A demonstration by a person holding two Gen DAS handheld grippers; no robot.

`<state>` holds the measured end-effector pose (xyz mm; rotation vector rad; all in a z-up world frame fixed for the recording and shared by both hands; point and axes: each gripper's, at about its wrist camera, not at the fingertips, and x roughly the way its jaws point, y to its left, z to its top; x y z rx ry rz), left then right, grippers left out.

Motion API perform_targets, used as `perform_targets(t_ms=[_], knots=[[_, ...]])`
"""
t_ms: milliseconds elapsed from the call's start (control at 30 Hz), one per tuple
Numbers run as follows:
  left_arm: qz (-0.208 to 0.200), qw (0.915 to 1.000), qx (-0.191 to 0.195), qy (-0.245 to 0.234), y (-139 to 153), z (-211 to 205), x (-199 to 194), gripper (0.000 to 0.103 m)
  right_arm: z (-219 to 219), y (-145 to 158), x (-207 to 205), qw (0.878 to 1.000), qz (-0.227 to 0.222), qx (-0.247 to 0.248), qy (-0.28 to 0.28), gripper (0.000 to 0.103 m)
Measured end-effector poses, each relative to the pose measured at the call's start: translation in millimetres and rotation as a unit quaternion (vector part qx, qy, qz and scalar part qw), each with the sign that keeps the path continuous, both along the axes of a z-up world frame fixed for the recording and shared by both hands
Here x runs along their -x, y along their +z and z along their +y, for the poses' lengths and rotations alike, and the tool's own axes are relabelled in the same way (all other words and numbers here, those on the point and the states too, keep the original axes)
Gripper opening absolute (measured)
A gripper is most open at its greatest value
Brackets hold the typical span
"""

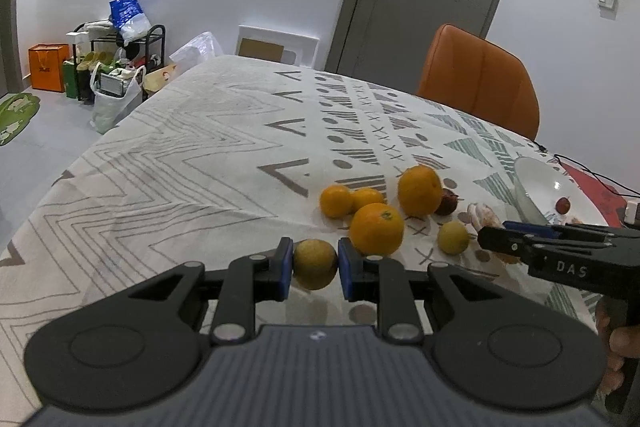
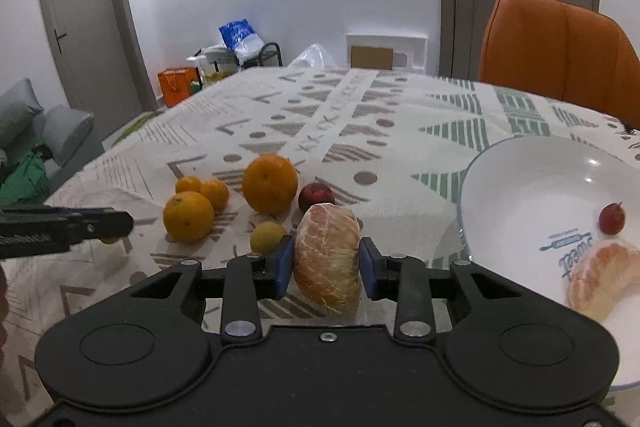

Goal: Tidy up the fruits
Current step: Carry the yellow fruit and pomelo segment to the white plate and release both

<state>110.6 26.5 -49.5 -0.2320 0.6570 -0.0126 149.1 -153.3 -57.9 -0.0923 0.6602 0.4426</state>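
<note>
Left gripper (image 1: 313, 263) is clenched on a small yellow-green fruit (image 1: 315, 264) just above the tablecloth (image 1: 180, 155). The oranges (image 2: 188, 217) lie loose mid-table. Right gripper (image 2: 325, 258) grasps a peeled pomelo piece (image 2: 326, 254) (soft; squeeze lightly), best carried level to the white bowl (image 2: 520, 163) at right.
</note>
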Motion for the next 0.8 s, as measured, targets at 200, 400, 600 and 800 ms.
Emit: perform_targets(t_ms=[200,400,600,800], knots=[[-0.012,0.9998,-0.003,-0.016,7.3,-12.0,-3.4,0.022,-10.8,12.7,6.9,1.0,-0.018,-0.011,-0.01,0.033],[-0.019,0.9992,-0.011,-0.033,13.1,-28.4,-8.9,0.022,-28.7,23.5,10.0,0.999,-0.037,-0.026,-0.028,0.033],[-0.028,0.9982,-0.017,-0.05,19.2,-44.5,-15.0,0.022,-47.9,29.1,10.7,0.997,-0.047,-0.032,-0.046,0.033],[-0.033,0.9968,-0.023,-0.068,24.2,-61.9,-21.9,0.022,-66.4,29.9,11.5,0.996,-0.052,-0.035,-0.066,0.033]])
